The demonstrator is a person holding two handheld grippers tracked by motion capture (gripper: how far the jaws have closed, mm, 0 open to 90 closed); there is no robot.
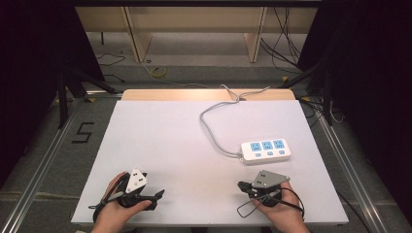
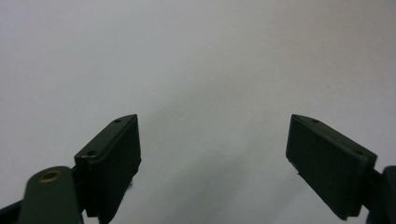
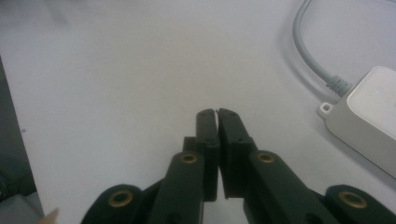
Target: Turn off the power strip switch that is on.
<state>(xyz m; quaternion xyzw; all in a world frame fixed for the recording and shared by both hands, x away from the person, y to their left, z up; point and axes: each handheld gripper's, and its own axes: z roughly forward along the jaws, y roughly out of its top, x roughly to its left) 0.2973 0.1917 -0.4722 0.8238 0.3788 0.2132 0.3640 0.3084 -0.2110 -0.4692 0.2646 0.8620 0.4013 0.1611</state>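
**Two claws low on the white bench, power strip at right**

In the high view the white-topped bench (image 1: 184, 145) fills the middle of the frame. A white plastic power strip with three blue socket faces (image 1: 266, 150) lies flat in the right half of the picture, its long side running nearly left to right. Its grey cable (image 1: 210, 130) leaves the strip's left end, curves up the frame and runs off the far edge of the bench.

The left claw (image 1: 156, 196) sits at the lower left of the high view, held in the person's left hand (image 1: 116, 206), with its tips pointing toward the right of the frame. In the left gripper view its two black jaws stand wide apart, with bare white surface between them.

The right claw (image 1: 241, 185) sits at the lower right of the high view, held in the right hand (image 1: 282, 211), just below the power strip and apart from it. In the right gripper view its jaws (image 3: 217, 114) are pressed together with nothing between them; the strip's corner (image 3: 369, 116) and cable (image 3: 308, 51) lie at the right edge of that frame.
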